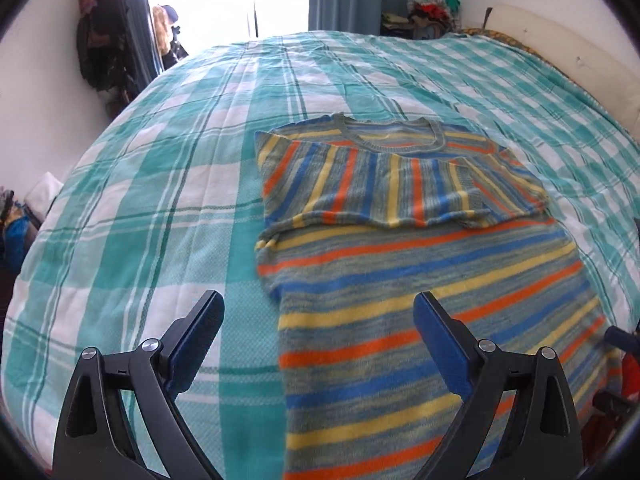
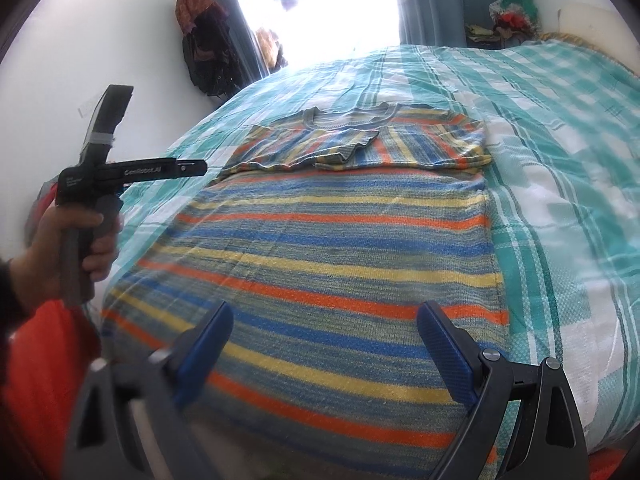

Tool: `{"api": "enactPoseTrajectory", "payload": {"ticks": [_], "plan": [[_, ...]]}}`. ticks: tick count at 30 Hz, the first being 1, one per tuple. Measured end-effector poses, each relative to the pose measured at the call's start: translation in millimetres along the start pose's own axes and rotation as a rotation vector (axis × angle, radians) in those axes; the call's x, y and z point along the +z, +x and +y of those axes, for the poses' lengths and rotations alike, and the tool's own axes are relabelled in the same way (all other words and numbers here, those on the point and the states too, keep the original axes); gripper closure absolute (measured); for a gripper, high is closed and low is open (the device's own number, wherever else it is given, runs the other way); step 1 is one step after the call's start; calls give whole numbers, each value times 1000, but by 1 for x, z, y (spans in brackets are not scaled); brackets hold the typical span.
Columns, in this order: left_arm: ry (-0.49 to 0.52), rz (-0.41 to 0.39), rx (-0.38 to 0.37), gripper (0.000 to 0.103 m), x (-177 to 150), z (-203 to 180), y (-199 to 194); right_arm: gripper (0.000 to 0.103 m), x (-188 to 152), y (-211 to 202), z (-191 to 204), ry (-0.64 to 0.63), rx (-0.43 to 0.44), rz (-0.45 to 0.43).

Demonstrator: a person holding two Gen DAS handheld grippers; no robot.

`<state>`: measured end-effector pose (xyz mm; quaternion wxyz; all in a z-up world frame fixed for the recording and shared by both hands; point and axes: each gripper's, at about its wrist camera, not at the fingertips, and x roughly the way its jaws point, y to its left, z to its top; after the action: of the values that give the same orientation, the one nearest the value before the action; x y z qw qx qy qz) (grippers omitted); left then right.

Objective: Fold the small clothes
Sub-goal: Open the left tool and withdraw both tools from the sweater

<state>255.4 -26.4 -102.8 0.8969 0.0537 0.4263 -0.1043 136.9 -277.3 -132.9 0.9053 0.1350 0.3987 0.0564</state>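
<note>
Right wrist view: a striped knit T-shirt [image 2: 340,240], sleeves folded in, is laid lengthwise on a teal checked bedspread [image 2: 560,200], hem nearest both wide-open, empty grippers (right gripper [image 2: 324,344] centred, left gripper [image 1: 318,332] at the left edge).

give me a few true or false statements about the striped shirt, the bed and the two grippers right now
1. The striped t-shirt lies flat on the teal plaid bedspread. True.
2. Both sleeves are spread out to the sides. False: both are folded in across the chest, below the neckline.
3. The left gripper is clamped on the hem. False: its jaws stand open and hold nothing.
4. The right gripper is open above the lower part of the shirt. True.
5. The shirt is already folded in half, bottom to top. False: the body still lies at full length.
6. Clothes hang on the wall beside the bright window. True.
</note>
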Motion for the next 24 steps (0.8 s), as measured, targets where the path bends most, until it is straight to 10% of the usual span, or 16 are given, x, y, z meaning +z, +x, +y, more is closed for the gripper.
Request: {"api": "enactPoseTrajectory", "payload": {"ticks": [24], "plan": [[-140,33,33,7,-102,50,-39,11,-6,-21,-25,95,-141,-54]]}}
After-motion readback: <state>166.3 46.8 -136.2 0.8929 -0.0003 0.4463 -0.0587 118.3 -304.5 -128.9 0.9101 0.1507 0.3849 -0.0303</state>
